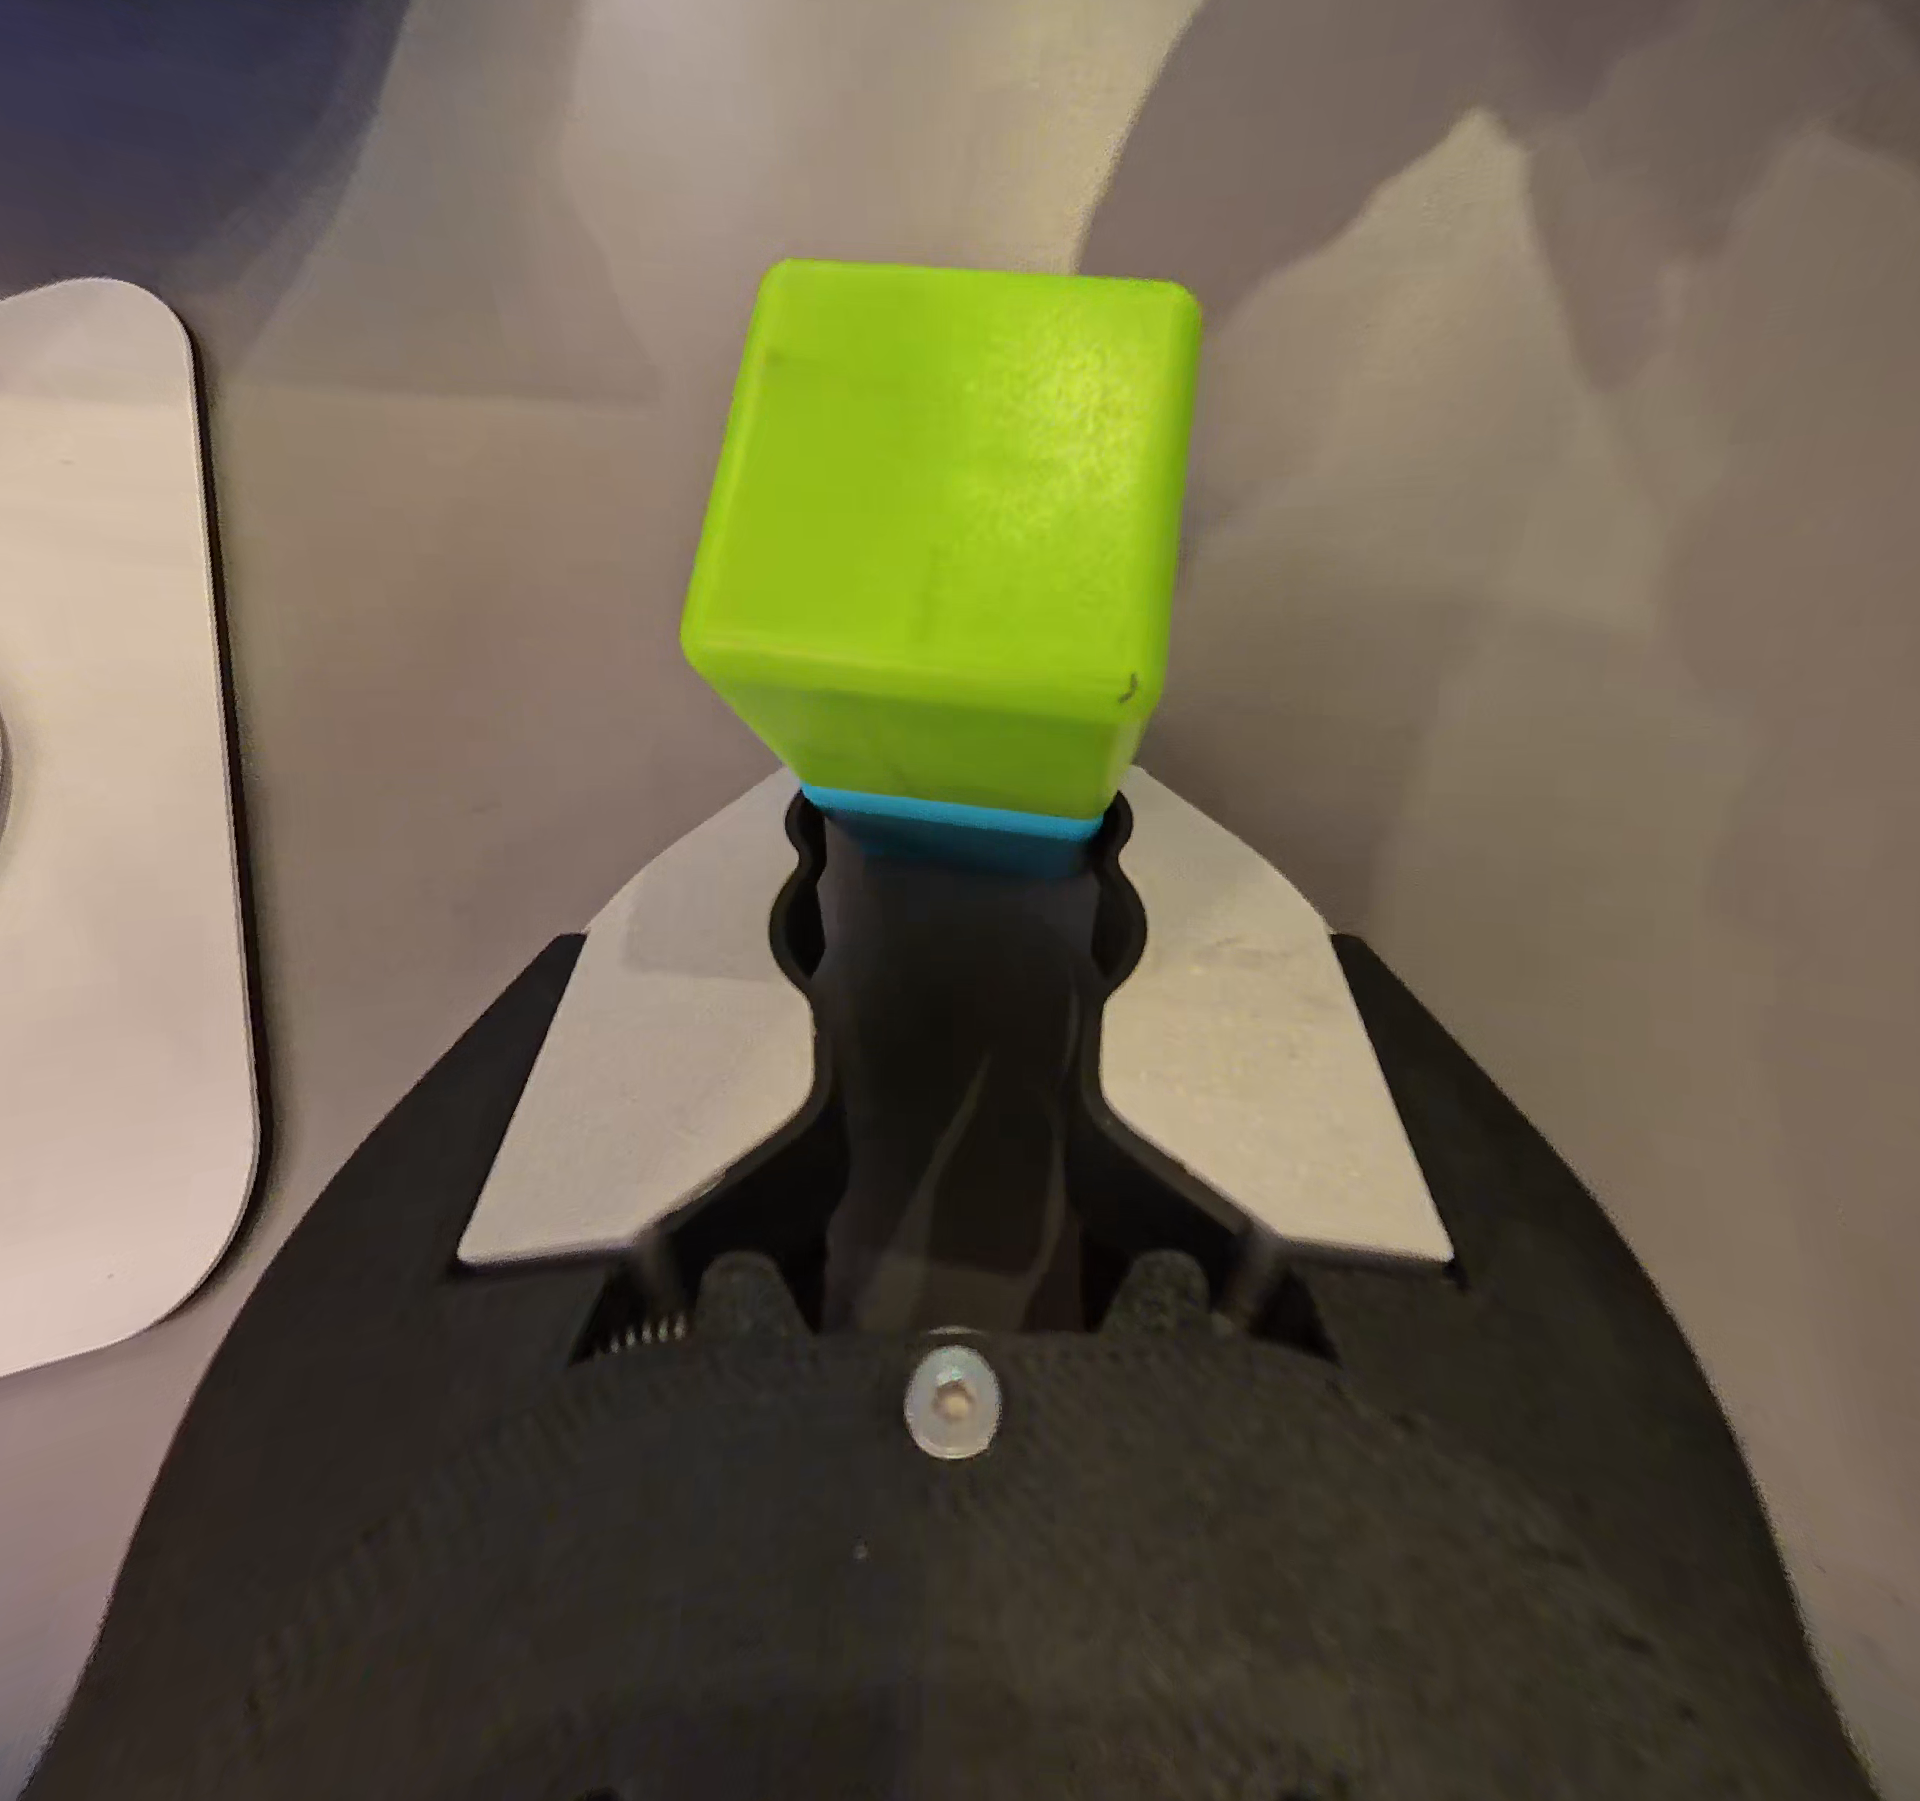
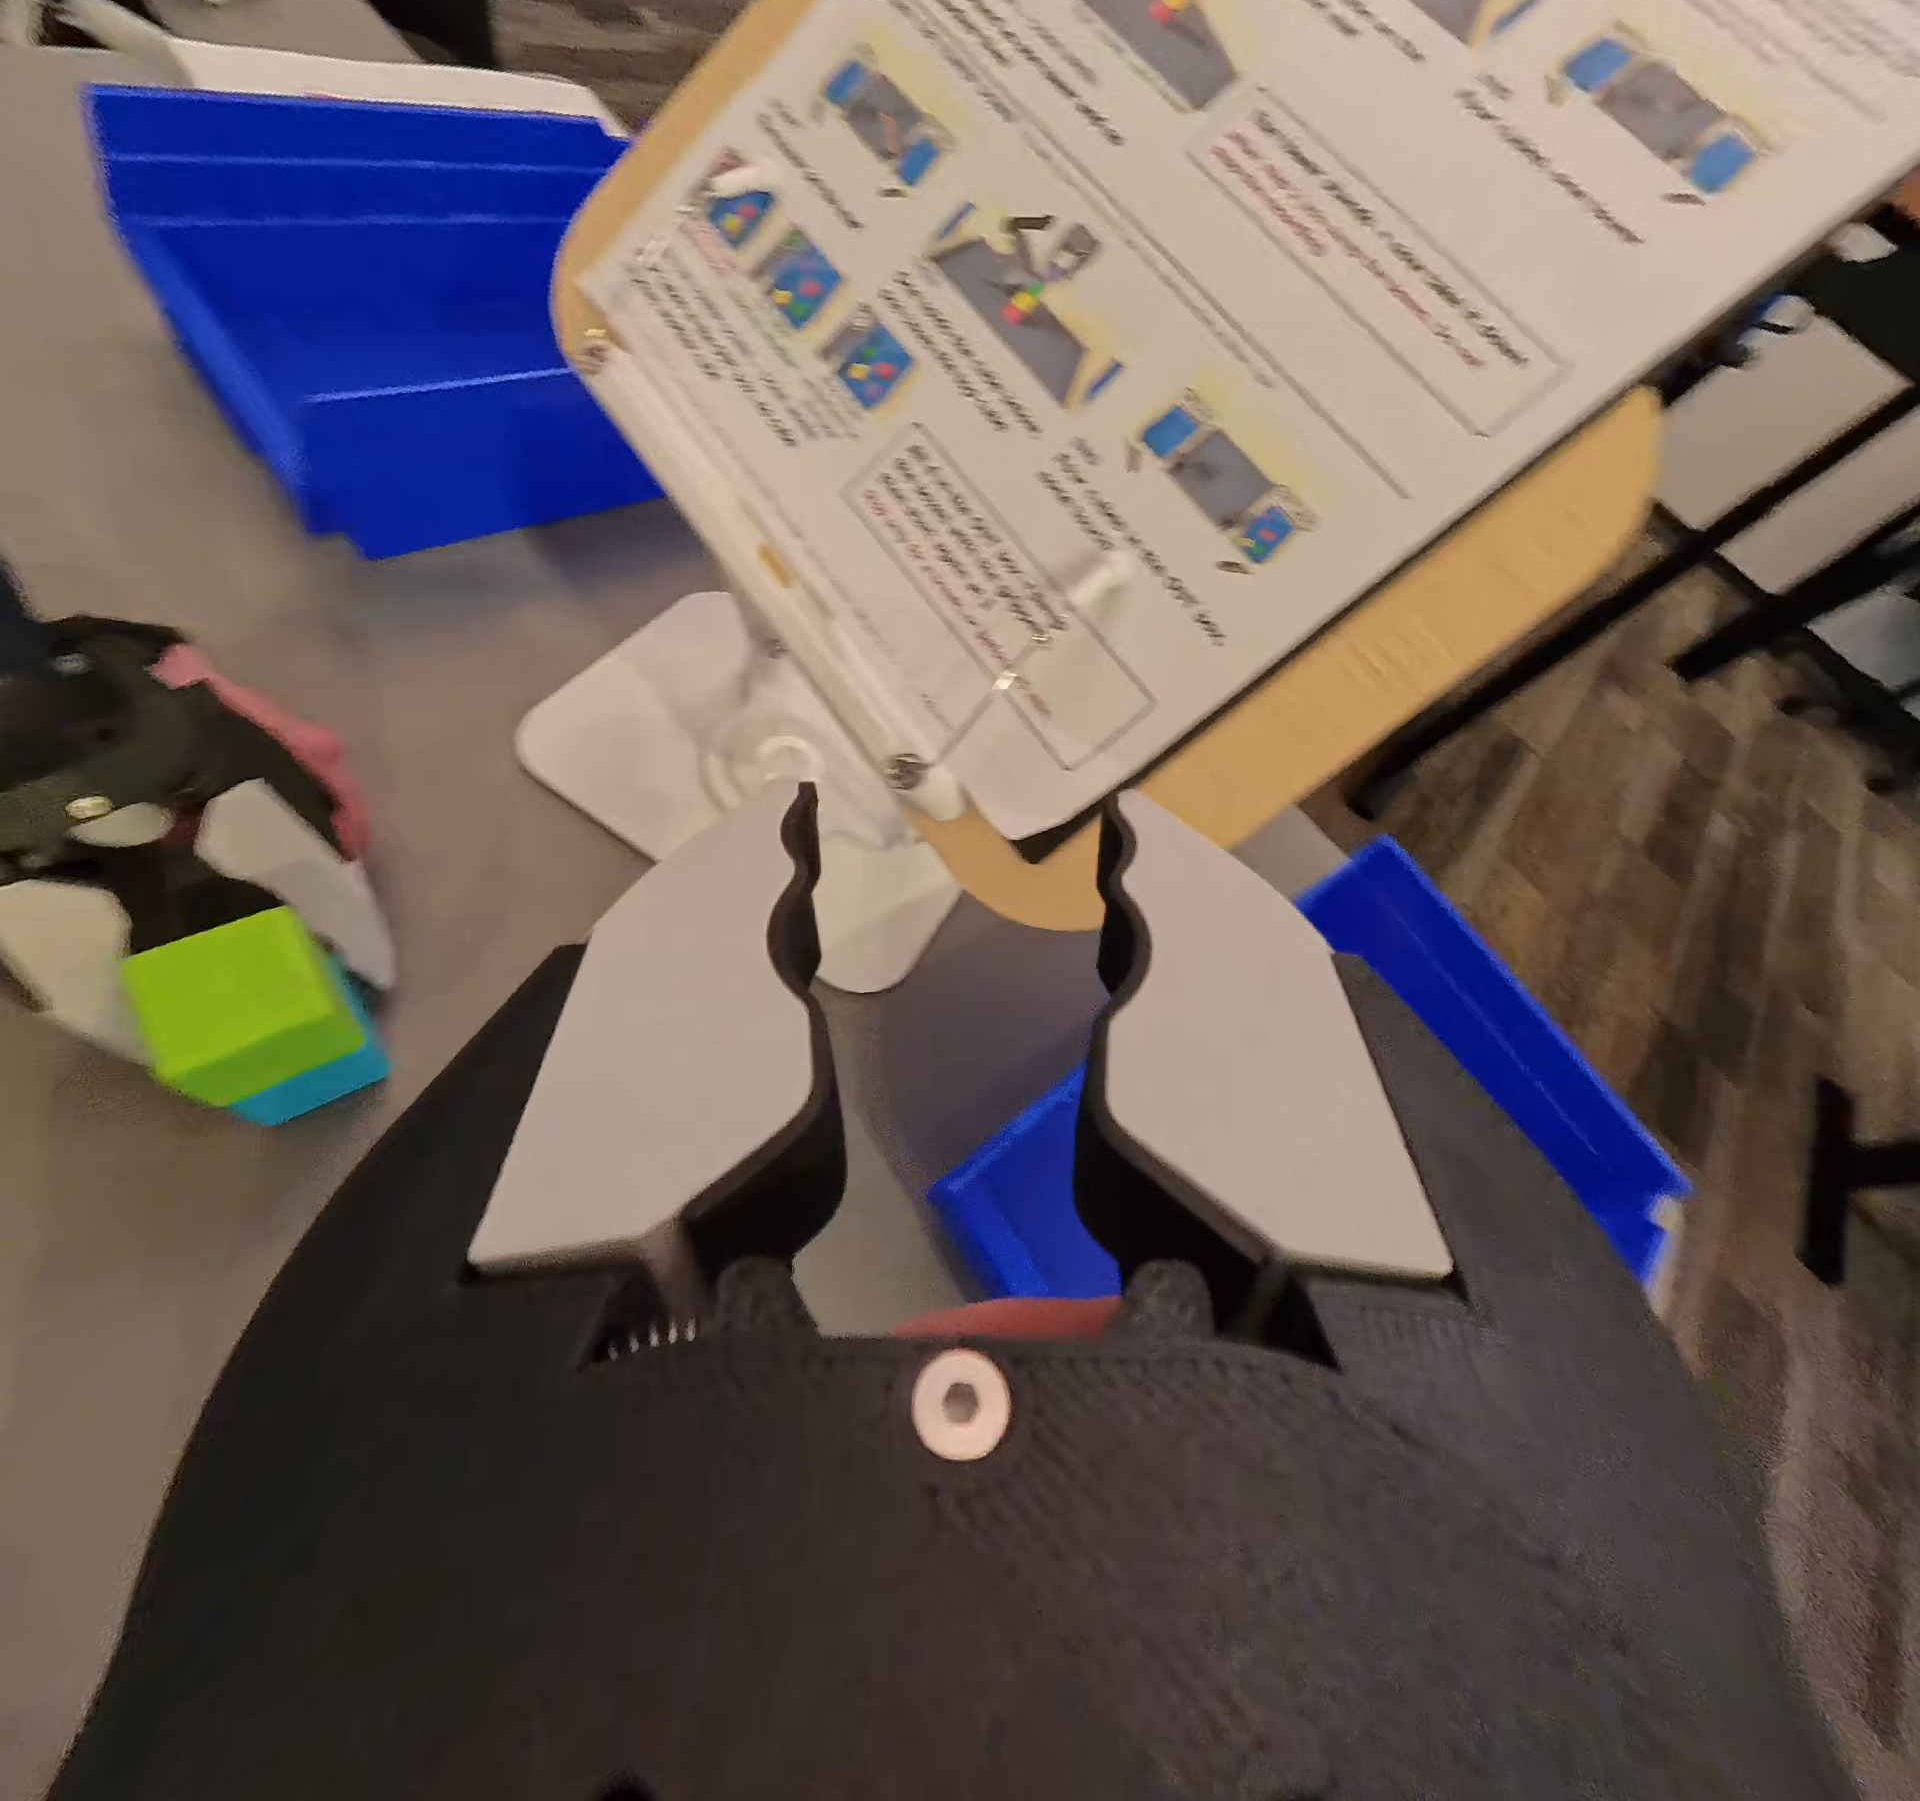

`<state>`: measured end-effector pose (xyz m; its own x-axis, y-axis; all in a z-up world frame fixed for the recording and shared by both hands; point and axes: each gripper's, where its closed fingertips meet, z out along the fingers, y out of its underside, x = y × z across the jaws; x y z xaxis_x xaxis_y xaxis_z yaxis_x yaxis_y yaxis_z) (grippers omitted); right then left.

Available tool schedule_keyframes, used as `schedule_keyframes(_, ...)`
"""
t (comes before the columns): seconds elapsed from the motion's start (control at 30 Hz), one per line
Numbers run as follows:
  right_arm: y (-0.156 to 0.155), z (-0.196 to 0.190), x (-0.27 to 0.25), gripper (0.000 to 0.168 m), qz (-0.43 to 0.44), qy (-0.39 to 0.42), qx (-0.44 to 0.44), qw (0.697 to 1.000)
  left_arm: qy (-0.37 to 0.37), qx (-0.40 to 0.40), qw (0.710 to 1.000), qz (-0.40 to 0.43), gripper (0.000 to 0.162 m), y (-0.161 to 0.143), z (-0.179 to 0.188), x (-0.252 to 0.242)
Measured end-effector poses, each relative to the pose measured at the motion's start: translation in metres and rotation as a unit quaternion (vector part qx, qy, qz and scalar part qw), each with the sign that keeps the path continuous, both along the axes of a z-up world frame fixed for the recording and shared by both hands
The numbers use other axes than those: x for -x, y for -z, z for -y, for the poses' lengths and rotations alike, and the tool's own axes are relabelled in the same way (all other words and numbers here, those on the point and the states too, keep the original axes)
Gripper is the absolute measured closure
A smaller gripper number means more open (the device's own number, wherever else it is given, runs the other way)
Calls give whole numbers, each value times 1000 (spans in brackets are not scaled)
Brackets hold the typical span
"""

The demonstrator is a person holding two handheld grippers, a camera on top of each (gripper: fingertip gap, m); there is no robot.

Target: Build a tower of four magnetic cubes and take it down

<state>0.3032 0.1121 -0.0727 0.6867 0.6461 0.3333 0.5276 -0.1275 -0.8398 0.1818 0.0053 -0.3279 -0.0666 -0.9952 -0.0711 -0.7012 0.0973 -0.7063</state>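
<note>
A green cube (image 1: 935, 504) sits on a light blue cube (image 1: 956, 832), a two-cube stack on the grey table (image 1: 1507, 608). My left gripper (image 1: 956, 816) reaches down over it, its fingertips pressed to both sides of the blue cube. The stack also shows in the right wrist view, green cube (image 2: 239, 1003) over blue cube (image 2: 312, 1091), between the left gripper's fingers (image 2: 312, 878). My right gripper (image 2: 958, 806) is open and empty above a blue bin (image 2: 1507, 1045), where something red (image 2: 1008, 1320) shows just behind the jaws.
A clipboard with an instruction sheet (image 2: 1143, 297) leans on a white stand (image 2: 644, 712) ahead of the right gripper. The stand's base (image 1: 104, 816) lies left of the stack. A second blue bin (image 2: 364, 297) stands at the back left. The table edge and floor (image 2: 1662, 816) are on the right. Some 30 centimeters of space lies between my two pairs of fingers.
</note>
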Motion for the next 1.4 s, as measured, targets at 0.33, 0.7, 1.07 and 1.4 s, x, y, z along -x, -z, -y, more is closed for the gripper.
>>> schedule_keyframes(0.33,86,46,72,117,45,-208,134,968,-19,-8,1000,1,113,-1,-8,1)
schedule_keyframes(0.7,182,97,126,96,141,-297,237,914,-21,-8,1000,1,113,-1,-8,1)
schedule_keyframes(1.07,207,105,135,117,171,-296,255,904,-21,-7,1000,0,113,-2,-7,2)
schedule_keyframes(1.4,204,103,137,118,128,-303,287,900,-21,-9,1000,1,113,-2,-7,3)
